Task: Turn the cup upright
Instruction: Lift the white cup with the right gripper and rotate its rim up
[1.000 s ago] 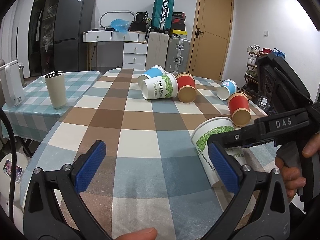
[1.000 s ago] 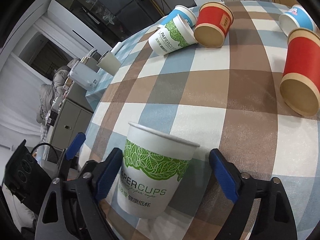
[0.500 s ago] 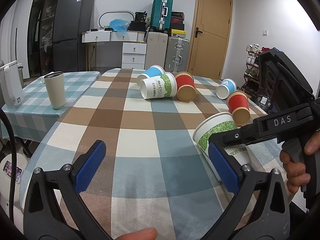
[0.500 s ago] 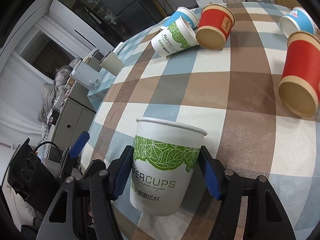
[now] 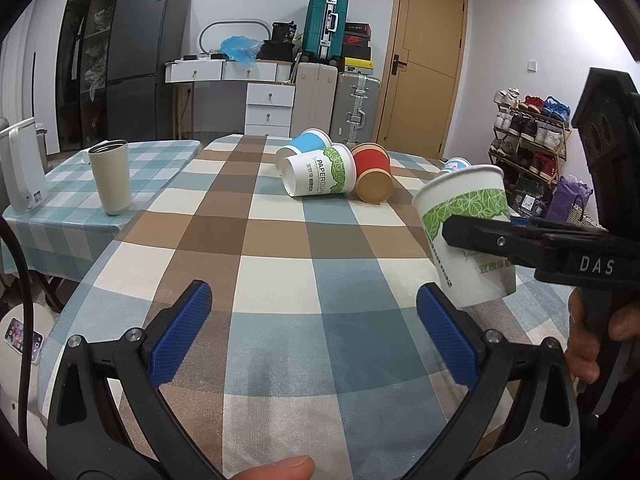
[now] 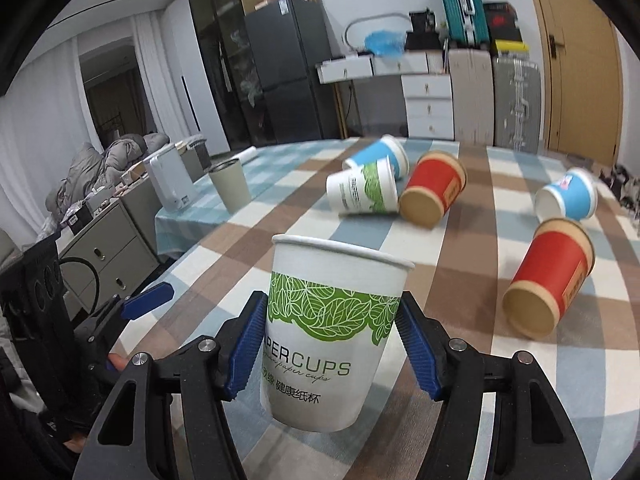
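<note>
Right tool: blue pads clamped on both sides of the white-and-green paper cup, held mouth up, nearly upright, above the checked tabletop. Left tool: jaws wide apart, empty, low over the tabletop. Farther off, five paper cups lie on their sides; the nearest red cup is visibly empty

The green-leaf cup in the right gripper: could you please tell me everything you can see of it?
The cup is white paper with a rolled rim, a green leaf band and "PAPERCUPS" above Chinese print. It is mouth up, nearly upright with a slight tilt, and looks undented. The right gripper is shut on it, one blue pad on each side of its middle. It sits low over the table near the front edge; whether its base touches the checked cloth cannot be told. The open left gripper is apart from it.
</note>
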The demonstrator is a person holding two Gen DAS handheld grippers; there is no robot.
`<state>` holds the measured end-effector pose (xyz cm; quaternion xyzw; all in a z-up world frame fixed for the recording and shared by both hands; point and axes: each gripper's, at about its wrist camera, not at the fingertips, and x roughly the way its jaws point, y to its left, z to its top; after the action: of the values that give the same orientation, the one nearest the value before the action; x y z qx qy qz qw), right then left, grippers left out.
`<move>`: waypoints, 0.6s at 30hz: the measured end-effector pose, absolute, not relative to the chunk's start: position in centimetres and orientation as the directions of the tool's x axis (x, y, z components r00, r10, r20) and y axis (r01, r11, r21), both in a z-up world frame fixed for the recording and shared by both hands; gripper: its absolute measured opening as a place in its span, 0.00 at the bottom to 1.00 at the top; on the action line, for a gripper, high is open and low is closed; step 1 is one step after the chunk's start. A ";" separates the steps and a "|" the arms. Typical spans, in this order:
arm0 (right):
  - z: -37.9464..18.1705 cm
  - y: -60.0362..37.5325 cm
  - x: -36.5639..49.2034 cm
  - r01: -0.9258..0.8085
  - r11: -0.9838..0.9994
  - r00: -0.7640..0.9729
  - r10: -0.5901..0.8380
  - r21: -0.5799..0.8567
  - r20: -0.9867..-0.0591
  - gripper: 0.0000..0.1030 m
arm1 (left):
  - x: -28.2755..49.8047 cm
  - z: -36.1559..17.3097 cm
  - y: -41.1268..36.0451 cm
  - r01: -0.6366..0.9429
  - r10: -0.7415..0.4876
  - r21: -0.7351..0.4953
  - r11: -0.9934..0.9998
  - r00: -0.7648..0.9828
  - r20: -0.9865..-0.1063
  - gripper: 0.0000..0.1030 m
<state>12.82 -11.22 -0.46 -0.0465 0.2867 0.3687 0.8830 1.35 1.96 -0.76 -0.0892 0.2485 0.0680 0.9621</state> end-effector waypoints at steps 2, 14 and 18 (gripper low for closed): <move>-0.5 -11.1 12.7 -0.676 0.728 0.583 0.624 0.115 -0.520 0.64 | 1.4 -0.8 2.0 -0.175 0.086 -0.138 0.975 0.867 -0.491 0.99; -1.7 -9.2 14.2 -0.647 0.759 0.603 0.565 0.069 -0.562 0.64 | 1.4 -0.8 2.0 -0.175 0.086 -0.138 0.975 0.867 -0.490 0.99; -2.3 -9.0 14.4 -0.642 0.764 0.602 0.551 0.059 -0.579 0.64 | 1.4 -0.8 2.0 -0.175 0.086 -0.138 0.975 0.867 -0.490 0.99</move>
<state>14.37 -9.05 -2.31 -0.0776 0.2955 0.3345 0.8915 1.37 2.01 -0.81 -0.0894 0.2485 0.0678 0.9621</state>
